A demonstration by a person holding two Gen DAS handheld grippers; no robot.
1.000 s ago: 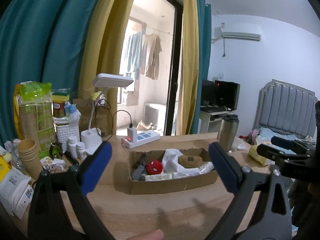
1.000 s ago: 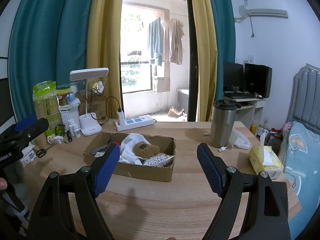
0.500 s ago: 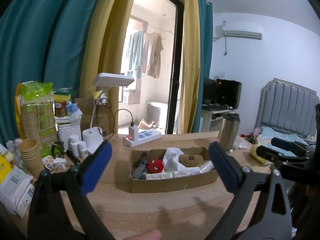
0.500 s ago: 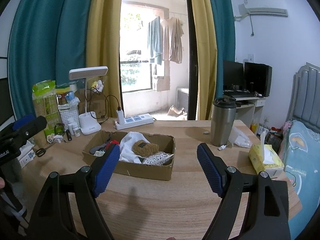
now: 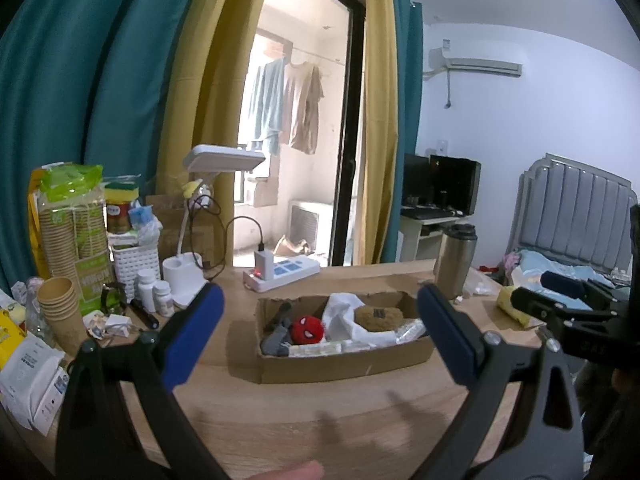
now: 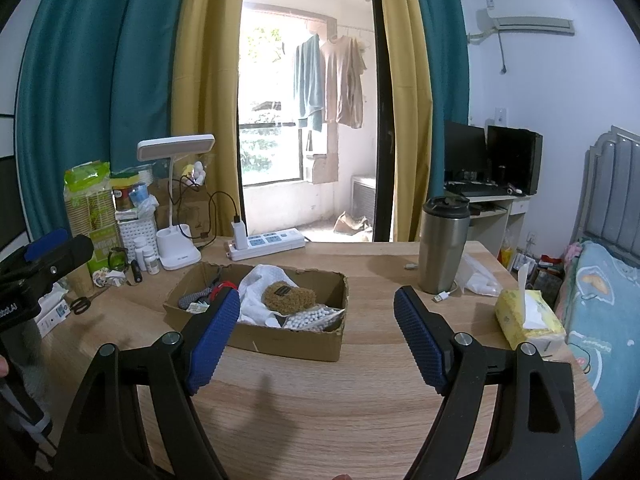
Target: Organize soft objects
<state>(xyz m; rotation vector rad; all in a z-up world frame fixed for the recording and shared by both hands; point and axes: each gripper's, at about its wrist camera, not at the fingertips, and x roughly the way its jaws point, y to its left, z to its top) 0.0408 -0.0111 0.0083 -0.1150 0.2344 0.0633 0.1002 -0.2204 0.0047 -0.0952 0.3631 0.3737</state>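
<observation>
Your left gripper (image 5: 320, 330) and right gripper (image 6: 317, 336) fingers wide, empty, shallow brown cardboard box (image 6: 288, 342) holding red plush ball (image 5: 307, 329), white cloth (image 6: 260, 286), brown fuzzy toy (image 6: 288, 299)

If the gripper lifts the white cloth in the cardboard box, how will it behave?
The white cloth lies crumpled, so it will probably hang limp. It looks light. The brown plush rests on it and may tumble within the cardboard box.

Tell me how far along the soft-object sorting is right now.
Nothing looks sorted yet: the red plush ball, white cloth and brown fuzzy toy all sit in the cardboard box. Nothing is in hand; left gripper and right gripper are open, short of it. Everything remains.
</observation>
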